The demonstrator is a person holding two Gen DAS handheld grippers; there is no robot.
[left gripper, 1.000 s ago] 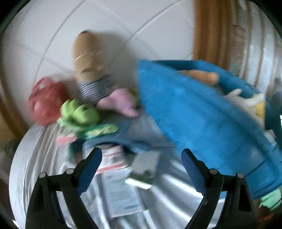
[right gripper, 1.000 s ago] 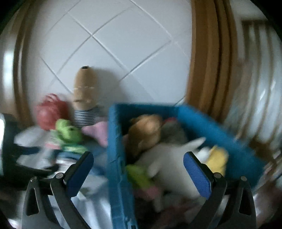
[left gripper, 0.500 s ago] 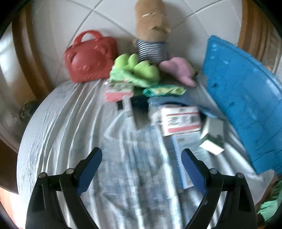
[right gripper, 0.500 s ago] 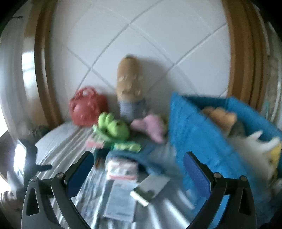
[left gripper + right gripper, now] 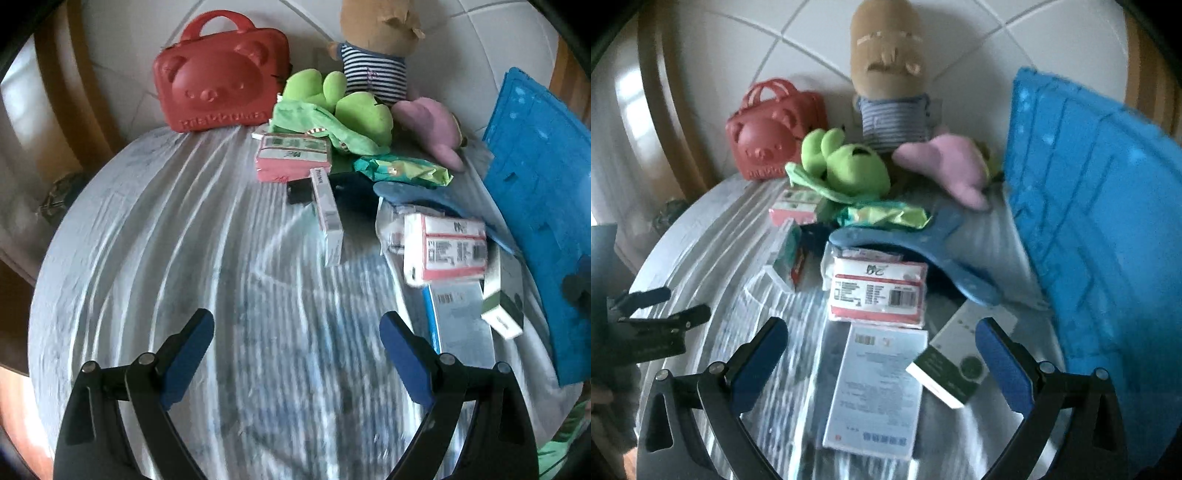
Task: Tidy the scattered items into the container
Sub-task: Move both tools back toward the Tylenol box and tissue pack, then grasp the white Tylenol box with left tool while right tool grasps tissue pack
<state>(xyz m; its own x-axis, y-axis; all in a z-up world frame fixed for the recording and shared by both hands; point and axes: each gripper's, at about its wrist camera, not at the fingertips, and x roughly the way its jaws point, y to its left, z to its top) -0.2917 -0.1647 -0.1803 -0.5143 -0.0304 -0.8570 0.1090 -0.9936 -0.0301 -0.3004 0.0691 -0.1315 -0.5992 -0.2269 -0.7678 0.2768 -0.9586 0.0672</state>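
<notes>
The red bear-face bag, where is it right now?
The red bear-face bag stands at the far left of the pile against the tiled wall, beside the green plush.

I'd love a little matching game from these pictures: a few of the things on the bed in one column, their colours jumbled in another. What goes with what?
Things:
1. bear-face handbag
2. frog plush
3. storage crate
4. heart-shaped cushion

Colours:
A. blue
B. pink
C. red
D. bright green

Pairs: 1-C, 2-D, 3-A, 4-B
</notes>
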